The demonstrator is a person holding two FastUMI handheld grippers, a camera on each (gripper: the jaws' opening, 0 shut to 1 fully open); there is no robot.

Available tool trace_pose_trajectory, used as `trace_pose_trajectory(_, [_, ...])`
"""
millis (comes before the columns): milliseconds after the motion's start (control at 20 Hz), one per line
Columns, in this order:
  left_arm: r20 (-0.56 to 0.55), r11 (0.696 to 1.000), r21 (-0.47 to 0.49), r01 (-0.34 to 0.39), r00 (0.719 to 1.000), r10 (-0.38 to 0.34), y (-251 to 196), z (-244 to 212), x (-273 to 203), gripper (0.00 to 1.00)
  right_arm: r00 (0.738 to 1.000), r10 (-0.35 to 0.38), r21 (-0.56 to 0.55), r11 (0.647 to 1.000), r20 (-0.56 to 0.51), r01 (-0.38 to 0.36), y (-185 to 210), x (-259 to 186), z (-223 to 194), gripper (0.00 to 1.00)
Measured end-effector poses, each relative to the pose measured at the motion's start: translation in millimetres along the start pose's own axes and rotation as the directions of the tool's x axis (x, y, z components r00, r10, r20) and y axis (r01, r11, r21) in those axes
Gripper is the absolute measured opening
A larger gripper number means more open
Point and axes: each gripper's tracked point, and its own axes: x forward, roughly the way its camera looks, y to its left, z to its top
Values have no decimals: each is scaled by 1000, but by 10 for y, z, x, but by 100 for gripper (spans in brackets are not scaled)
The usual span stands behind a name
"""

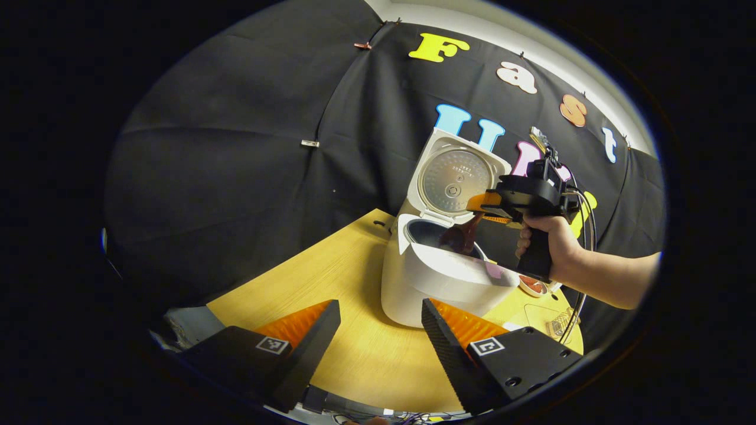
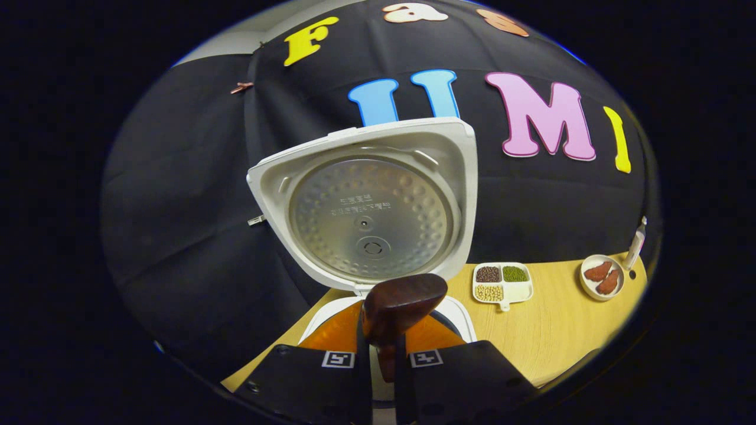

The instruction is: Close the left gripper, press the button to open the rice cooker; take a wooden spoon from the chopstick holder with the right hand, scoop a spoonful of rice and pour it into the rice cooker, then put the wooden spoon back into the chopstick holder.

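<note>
Now, tabletop (image 1: 354, 354): pale wood, carrying the rice cooker and the small dishes.
Rice cooker (image 1: 437, 277): white, standing on the tabletop with its lid (image 2: 372, 206) swung up and fully open, the inner pot (image 1: 425, 233) exposed.
Right gripper (image 1: 481, 206): held in a hand (image 1: 546, 239) above the open pot; jaws closed tight on the handle of the wooden spoon (image 2: 396, 307), both fingers pressing on it.
Wooden spoon: dark bowl tipped down over the pot in the left gripper view; whether any rice is in it I cannot tell.
Left gripper (image 1: 381, 330): low in front of the cooker, jaws wide apart, holding and touching nothing.
Divided tray (image 2: 502, 282): white, on the tabletop right of the cooker, with dark, green and pale grains in three compartments and what looks like white rice in the fourth.
Small dish (image 2: 601, 276): near the tabletop's far right edge, with two reddish pieces.
</note>
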Motion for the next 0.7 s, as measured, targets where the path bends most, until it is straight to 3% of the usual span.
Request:
trace_pose_trajectory(200, [-17,1000,-1,-12,1000,12,7,-50,48,96,999,29,-220,975,26,-22,102,-4,21,19])
trace_pose_trajectory(300, [-8,1000,-12,-15,1000,14,-1,-28,64,95,999,47,-256,966,18,-41,149,5,-47,19])
trace_pose_trajectory(500, [-5,1000,27,-15,1000,15,-9,-46,90,95,998,54,-214,976,15,-49,192,-18,-24,19])
trace_pose_trajectory(700, [-4,999,52,-7,1000,7,-39,-28,75,95,999,39,-106,994,22,-37,130,-74,120,19])
